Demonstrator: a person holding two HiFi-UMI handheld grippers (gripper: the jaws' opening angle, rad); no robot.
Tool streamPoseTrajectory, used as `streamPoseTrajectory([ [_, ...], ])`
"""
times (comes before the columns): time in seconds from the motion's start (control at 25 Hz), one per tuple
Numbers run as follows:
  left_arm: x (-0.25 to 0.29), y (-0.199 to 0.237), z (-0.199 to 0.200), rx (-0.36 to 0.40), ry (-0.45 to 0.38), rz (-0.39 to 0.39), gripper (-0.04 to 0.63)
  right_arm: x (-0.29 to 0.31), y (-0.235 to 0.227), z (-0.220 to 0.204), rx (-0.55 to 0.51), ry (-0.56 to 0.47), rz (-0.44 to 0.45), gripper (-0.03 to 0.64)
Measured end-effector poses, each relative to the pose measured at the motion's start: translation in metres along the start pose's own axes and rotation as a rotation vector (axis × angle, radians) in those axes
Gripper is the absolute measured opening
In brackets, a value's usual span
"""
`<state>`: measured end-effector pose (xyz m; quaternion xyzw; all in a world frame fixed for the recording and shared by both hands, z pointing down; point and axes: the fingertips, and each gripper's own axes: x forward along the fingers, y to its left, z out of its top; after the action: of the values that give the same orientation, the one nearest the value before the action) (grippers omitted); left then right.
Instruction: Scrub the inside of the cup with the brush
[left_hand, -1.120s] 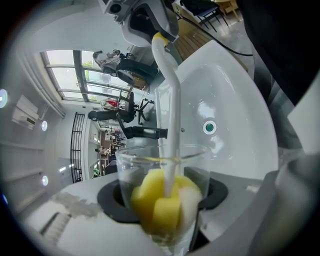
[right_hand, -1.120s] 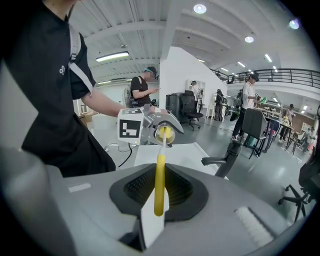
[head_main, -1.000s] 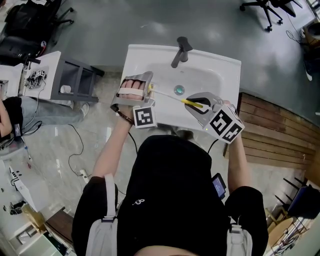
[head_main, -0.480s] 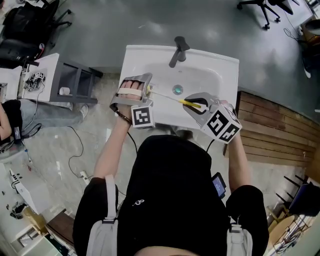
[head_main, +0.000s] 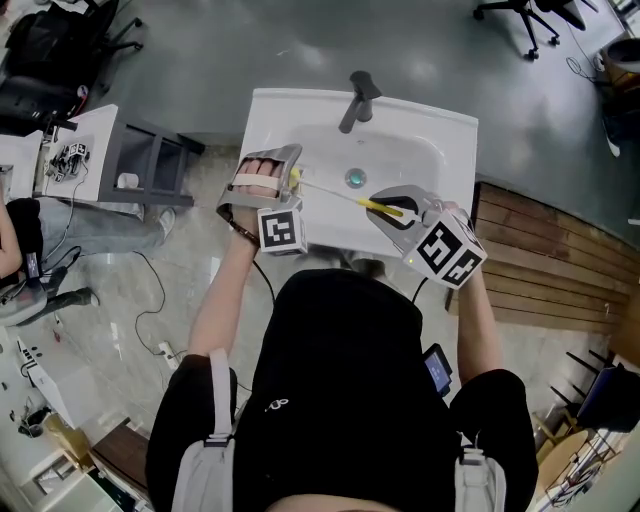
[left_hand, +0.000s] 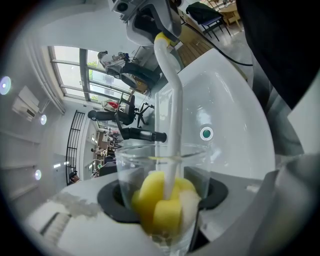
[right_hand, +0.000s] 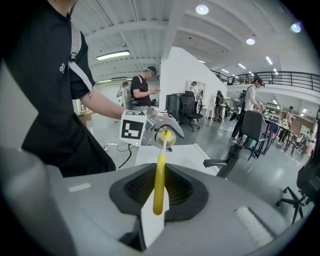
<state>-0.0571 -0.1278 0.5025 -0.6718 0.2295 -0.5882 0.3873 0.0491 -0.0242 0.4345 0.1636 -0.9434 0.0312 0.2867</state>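
The cup (left_hand: 161, 172) is clear glass or plastic, and my left tongs (head_main: 287, 178) are closed on its wall, above the left edge of the sink (head_main: 452, 140). Its mouth is turned toward the right side of the sink. The brush (head_main: 340, 193) goes across the sink bowl, on the near side of the drain (head_main: 356, 179). Its yellow sponge head sits deep inside the cup, and its white stem becomes yellow at the handle end. My right tongs (right_hand: 159, 192) are closed on this yellow handle, over the right half of the sink.
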Motion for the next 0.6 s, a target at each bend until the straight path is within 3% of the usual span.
streamPoseTrajectory([
  [0.6,-0.001,-0.01,-0.013,-0.032,0.019,-0.014,0.27,-0.014,0.005,-0.006,-0.001,0.022,0.0,0.052],
])
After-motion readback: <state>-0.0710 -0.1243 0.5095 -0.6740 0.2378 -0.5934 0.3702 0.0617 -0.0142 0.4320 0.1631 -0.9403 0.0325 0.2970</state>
